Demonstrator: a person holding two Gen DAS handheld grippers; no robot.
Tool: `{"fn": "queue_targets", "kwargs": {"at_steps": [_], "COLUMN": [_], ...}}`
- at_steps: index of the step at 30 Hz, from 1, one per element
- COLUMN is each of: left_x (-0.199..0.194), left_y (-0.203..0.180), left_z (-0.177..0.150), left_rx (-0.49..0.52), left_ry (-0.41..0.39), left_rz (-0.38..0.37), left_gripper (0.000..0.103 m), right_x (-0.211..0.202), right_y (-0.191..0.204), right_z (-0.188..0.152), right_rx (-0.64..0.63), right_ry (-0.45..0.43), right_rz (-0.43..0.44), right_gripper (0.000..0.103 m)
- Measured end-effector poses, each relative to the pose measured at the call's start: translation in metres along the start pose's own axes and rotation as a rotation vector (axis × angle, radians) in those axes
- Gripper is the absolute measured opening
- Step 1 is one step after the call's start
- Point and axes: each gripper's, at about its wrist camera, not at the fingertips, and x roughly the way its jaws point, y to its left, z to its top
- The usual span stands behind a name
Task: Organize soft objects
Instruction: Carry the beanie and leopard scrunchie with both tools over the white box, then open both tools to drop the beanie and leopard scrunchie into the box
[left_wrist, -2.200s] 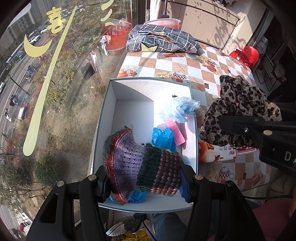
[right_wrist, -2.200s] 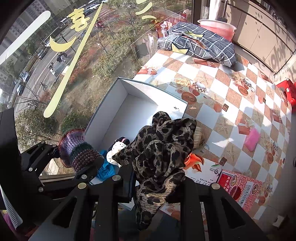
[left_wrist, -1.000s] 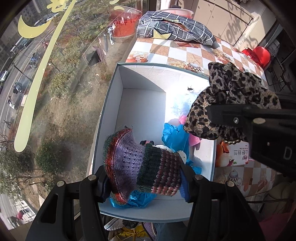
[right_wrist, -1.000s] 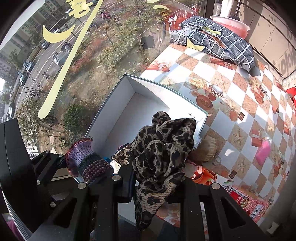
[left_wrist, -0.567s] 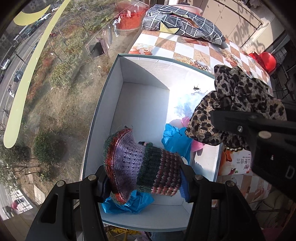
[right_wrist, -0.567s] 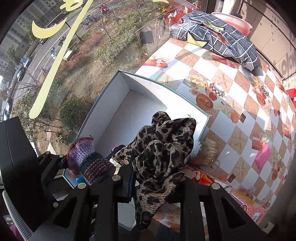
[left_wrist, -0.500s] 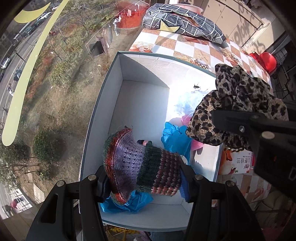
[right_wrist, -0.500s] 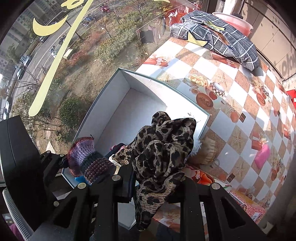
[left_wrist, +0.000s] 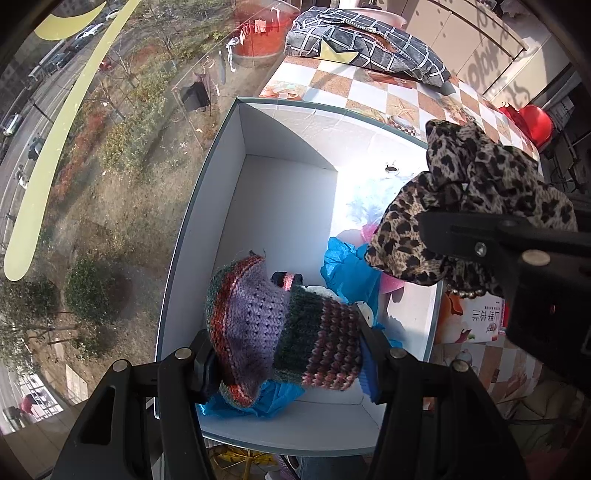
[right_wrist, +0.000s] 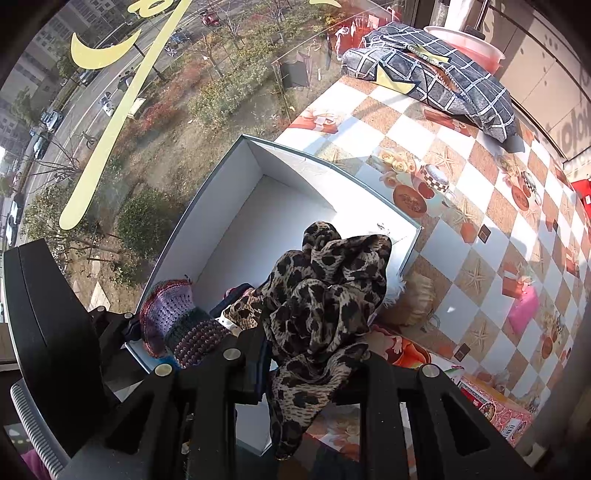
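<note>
A white open box (left_wrist: 288, 192) (right_wrist: 280, 206) stands on the checkered table by the window. My left gripper (left_wrist: 288, 350) is shut on a knitted purple, red and green hat (left_wrist: 273, 325) (right_wrist: 177, 321), held over the box's near left part. My right gripper (right_wrist: 314, 354) is shut on a bunched leopard-print scarf (right_wrist: 325, 302) (left_wrist: 476, 192), which hangs over the box's right wall. Inside the box lie a crumpled blue piece (left_wrist: 347, 266), a pink item (left_wrist: 369, 232) and a small white soft toy (left_wrist: 365, 314), partly hidden by the hat and scarf.
A dark grid-patterned cushion (left_wrist: 369, 48) (right_wrist: 436, 77) lies at the table's far end. A printed carton (left_wrist: 476, 317) and a tan fluffy item (right_wrist: 417, 299) sit right of the box. A pink object (right_wrist: 521, 310) lies on the tablecloth. The window glass (right_wrist: 147, 110) borders the left.
Both grippers have kept their grip. The views shifted slightly so more of the box's floor shows; the hat and scarf stay above the box.
</note>
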Motion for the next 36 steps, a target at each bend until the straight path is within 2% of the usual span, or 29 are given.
{"fn": "queue_targets", "kwargs": {"at_steps": [8, 11, 13, 15, 18, 20, 21, 22, 24, 26, 32, 36], "left_x": [-0.003, -0.009, -0.015, -0.02, -0.022, -0.027, -0.03, -0.034, -0.041, -0.047, -0.061, -0.063], "left_y": [0.001, 0.0, -0.002, 0.0, 0.003, 0.006, 0.008, 0.011, 0.014, 0.014, 0.008, 0.013], "left_z": [-0.002, -0.004, -0.006, -0.008, -0.011, -0.014, -0.016, -0.018, -0.019, -0.021, -0.029, -0.028], "left_rx": [-0.011, -0.001, 0.013, 0.015, 0.01, -0.008, -0.018, -0.035, -0.061, -0.066, -0.008, -0.023], "left_ry": [-0.017, -0.05, -0.074, -0.083, -0.061, -0.048, -0.047, -0.05, -0.044, -0.046, -0.085, -0.082], "left_rz": [-0.012, -0.024, 0.001, 0.036, 0.154, 0.183, 0.171, 0.136, 0.07, 0.048, 0.124, 0.132], "left_gripper": [0.062, 0.068, 0.08, 0.081, 0.081, 0.081, 0.081, 0.081, 0.081, 0.081, 0.081, 0.081], "right_x": [-0.001, -0.001, 0.0, -0.002, -0.009, -0.012, -0.014, -0.016, -0.022, -0.027, -0.04, -0.037], "right_y": [0.003, 0.004, 0.005, 0.003, 0.0, -0.001, 0.0, 0.0, -0.002, -0.003, -0.001, -0.003], "right_z": [-0.001, -0.001, -0.002, -0.005, -0.008, -0.009, -0.008, -0.009, -0.009, -0.011, -0.032, -0.041], "right_rx": [-0.02, -0.03, -0.028, -0.02, -0.015, -0.012, -0.012, -0.008, 0.006, 0.02, 0.044, 0.08], "right_ry": [-0.001, 0.004, 0.021, 0.019, 0.012, 0.02, 0.017, 0.012, -0.003, -0.004, -0.022, -0.005], "right_rz": [-0.012, -0.001, 0.011, -0.01, 0.0, 0.006, 0.006, 0.002, 0.013, 0.037, 0.043, 0.05], "right_gripper": [0.025, 0.026, 0.042, 0.071, 0.079, 0.081, 0.096, 0.103, 0.103, 0.103, 0.103, 0.103]}}
